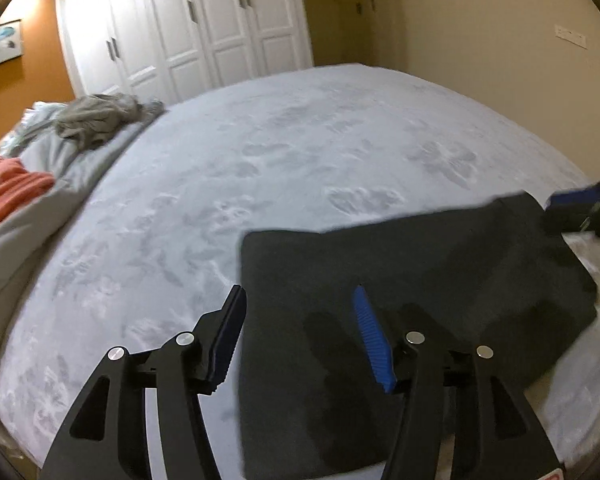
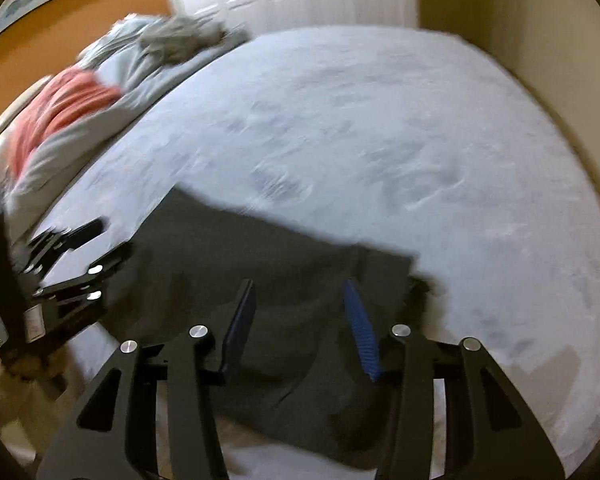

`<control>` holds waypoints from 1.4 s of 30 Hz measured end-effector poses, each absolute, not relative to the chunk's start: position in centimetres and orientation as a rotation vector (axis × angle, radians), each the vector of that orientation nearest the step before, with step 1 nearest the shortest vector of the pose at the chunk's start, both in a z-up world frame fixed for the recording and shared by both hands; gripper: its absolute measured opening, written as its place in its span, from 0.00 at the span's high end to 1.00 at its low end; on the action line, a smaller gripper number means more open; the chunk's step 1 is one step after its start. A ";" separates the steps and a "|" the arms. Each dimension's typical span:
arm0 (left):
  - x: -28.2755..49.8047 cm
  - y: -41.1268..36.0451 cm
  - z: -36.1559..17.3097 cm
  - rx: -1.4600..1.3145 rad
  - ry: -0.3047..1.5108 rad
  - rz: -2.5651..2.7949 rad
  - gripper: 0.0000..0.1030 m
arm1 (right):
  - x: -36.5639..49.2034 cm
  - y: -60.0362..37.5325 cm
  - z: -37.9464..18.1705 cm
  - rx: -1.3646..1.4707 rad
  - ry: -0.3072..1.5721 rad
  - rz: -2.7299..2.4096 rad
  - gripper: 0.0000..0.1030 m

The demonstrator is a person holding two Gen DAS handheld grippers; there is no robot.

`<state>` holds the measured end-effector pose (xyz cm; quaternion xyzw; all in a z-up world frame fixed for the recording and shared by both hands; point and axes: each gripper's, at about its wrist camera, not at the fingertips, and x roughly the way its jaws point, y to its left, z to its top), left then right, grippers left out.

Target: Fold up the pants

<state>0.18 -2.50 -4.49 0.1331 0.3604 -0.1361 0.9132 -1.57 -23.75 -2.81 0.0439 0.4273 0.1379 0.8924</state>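
Observation:
Dark grey pants [image 1: 412,280] lie folded flat into a rough rectangle at the near edge of a pale blue-grey bed [image 1: 300,140]. My left gripper [image 1: 298,300] is open and empty above the pants' left edge. My right gripper [image 2: 300,296] is open and empty above the pants [image 2: 260,280], near their right end. In the left wrist view the right gripper [image 1: 580,208] shows at the pants' far right corner. In the right wrist view the left gripper [image 2: 108,244] shows at the pants' left edge. Both views are blurred by motion.
A pile of bedding and clothes lies at the left of the bed: a grey garment [image 1: 100,118], an orange cloth [image 1: 8,192] and a light grey duvet [image 1: 28,224]. White wardrobe doors [image 1: 188,20] stand behind the bed. A beige wall [image 1: 480,40] runs along the right side.

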 end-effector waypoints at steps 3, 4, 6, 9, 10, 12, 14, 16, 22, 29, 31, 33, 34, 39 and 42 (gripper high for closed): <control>0.3 -3.2 -5.0 0.261 0.788 -0.297 0.48 | 0.0 -23.0 -7.3 0.025 1.061 0.219 0.58; 0.4 -3.4 -5.3 0.257 0.800 -0.301 0.48 | 0.0 -22.9 -7.5 0.015 1.049 0.217 0.58; 0.3 -3.5 -5.4 0.246 0.808 -0.307 0.48 | -0.4 -23.2 -6.4 0.037 1.028 0.233 0.56; 0.4 -3.7 -5.8 0.258 0.812 -0.307 0.48 | -1.6 -25.3 -4.5 0.138 0.971 0.261 0.41; 0.4 -3.8 -5.9 0.260 0.815 -0.307 0.48 | -2.0 -25.9 -4.4 0.160 0.972 0.257 0.41; 0.5 -4.0 -6.1 0.260 0.826 -0.311 0.48 | -2.1 -26.3 -4.7 0.188 0.987 0.259 0.41; 0.6 -4.0 -6.2 0.252 0.838 -0.318 0.46 | -2.5 -26.5 -5.1 0.193 1.012 0.267 0.41; 0.4 -4.1 -6.1 0.230 0.844 -0.342 0.40 | -2.9 -25.7 -5.6 0.153 1.033 0.252 0.45; -2.4 -5.6 -4.7 0.195 0.779 -0.521 0.19 | -3.4 -26.5 -4.1 0.237 0.975 0.317 1.00; -5.3 -11.6 -6.2 0.354 0.661 -0.565 0.16 | -2.0 -26.9 -1.9 0.418 0.903 0.455 1.00; -4.3 -12.4 -6.7 0.341 0.662 -0.532 0.22 | -1.5 -26.5 -1.8 0.450 0.901 0.490 1.00; -2.8 -12.3 -6.9 0.274 0.721 -0.576 0.89 | -1.1 -26.0 -1.6 0.448 0.894 0.501 0.99; -1.5 -11.9 -7.0 0.221 0.777 -0.583 0.99 | -0.9 -25.9 -1.5 0.445 0.893 0.507 0.99; 1.7 -5.9 -3.7 -0.122 0.760 -0.598 0.99 | -1.9 -28.0 -0.3 0.334 0.860 0.384 0.79; 2.1 -3.2 -2.1 -0.223 0.736 -0.614 0.99 | -2.9 -29.1 -1.6 0.204 0.911 0.292 0.59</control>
